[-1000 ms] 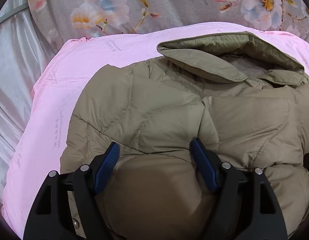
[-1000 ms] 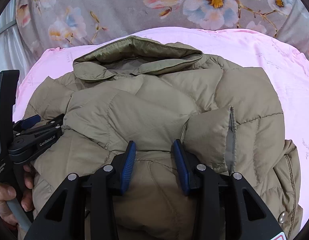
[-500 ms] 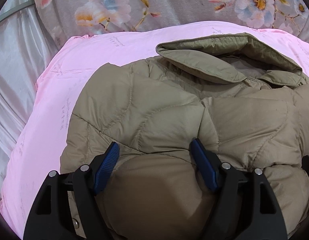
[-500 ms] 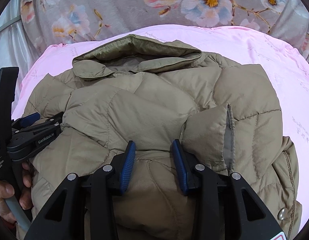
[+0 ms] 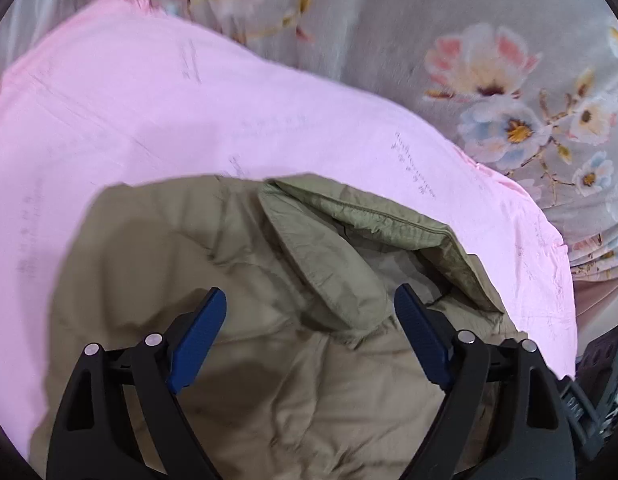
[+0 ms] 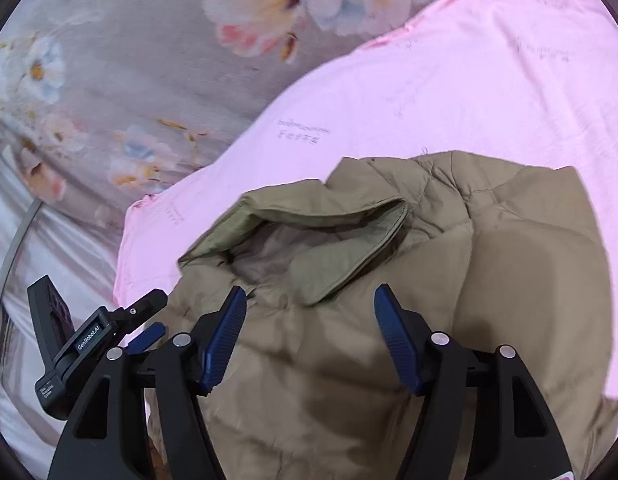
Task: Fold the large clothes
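In the left wrist view, the left gripper [image 5: 309, 332] stands with its blue-padded fingers [image 5: 197, 344] wide; they have just been spreading further, and the pads press on nothing. Between and below them lies the khaki puffer jacket [image 5: 269, 380], folded into a bundle, its quilted cloth filling the gap between the fingers without being pinched. Just ahead of the right-hand finger and a little toward the gap sits the jacket's collar [image 5: 329, 276], folded over and open toward the right. Beyond the fingertips and to their left spreads the pink sheet [image 5: 149, 100] that the jacket rests on. Farther off, past the sheet and to the right, is the grey floral bedspread [image 5: 489, 80].

In the right wrist view, the left gripper's black body shows to the left of the right gripper's left-hand finger, over the pink sheet's edge. The right gripper [image 6: 309, 336] has its fingers moderately apart; they too have just been opening, and the jacket lies between and under them, not clamped. The collar sits just ahead of the fingertips, and the jacket's puffed body bulges to the right of the right-hand finger.
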`<state>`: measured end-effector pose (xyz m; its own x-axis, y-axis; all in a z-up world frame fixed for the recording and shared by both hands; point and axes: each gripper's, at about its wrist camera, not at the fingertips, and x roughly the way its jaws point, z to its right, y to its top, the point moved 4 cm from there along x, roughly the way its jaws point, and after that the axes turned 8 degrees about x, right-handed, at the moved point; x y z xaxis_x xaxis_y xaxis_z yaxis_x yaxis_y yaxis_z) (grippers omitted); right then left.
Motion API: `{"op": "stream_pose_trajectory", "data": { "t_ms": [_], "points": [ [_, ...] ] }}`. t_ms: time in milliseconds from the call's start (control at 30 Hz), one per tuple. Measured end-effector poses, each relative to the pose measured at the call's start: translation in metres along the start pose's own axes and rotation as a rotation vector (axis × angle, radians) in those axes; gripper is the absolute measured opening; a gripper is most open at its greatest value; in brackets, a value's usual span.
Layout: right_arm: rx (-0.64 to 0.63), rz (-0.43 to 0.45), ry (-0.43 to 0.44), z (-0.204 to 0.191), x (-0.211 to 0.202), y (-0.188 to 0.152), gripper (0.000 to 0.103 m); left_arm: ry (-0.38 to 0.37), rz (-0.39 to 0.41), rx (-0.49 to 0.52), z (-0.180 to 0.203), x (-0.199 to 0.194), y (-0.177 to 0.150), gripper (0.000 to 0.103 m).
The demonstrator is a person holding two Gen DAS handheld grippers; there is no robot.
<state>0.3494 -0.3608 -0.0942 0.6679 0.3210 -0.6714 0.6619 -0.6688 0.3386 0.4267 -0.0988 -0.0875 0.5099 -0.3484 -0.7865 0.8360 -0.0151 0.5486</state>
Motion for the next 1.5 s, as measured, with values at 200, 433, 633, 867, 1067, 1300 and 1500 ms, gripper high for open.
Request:
{"op": "stream_pose_trajectory", "data": {
  "t_ms": [200, 433, 633, 867, 1067, 1300, 1500],
  "points": [
    [-0.103, 0.068, 0.003, -0.009, 0.0, -0.002, 0.004, -0.008, -0.04, 0.023, 0.005, 0.035, -0.012, 0.019],
    [-0.347, 0.091, -0.288, -0.008, 0.034, -0.031, 0.002, 0.194, 0.04, 0.249, 0.017, 0.047, -0.04, 0.013],
    [-0.336, 0.088, -0.275, -0.004, 0.039, -0.029, 0.001, 0.236, 0.055, 0.286, 0.017, 0.052, -0.043, 0.013],
    [-0.263, 0.054, -0.186, 0.004, 0.03, -0.023, 0.004, 0.165, 0.076, 0.238, 0.009, 0.046, -0.043, 0.014],
    [-0.18, 0.155, -0.022, -0.016, -0.037, -0.005, 0.05, 0.102, 0.156, 0.213, -0.007, -0.018, -0.017, 0.04],
    [-0.119, 0.194, 0.032, -0.052, -0.017, 0.053, 0.05, 0.051, 0.175, 0.075, -0.007, -0.021, 0.075, 0.068],
    [-0.142, 0.049, -0.05, -0.044, 0.047, 0.063, 0.042, 0.042, -0.053, -0.002, 0.002, 0.066, 0.076, 0.043]
  ]
}}
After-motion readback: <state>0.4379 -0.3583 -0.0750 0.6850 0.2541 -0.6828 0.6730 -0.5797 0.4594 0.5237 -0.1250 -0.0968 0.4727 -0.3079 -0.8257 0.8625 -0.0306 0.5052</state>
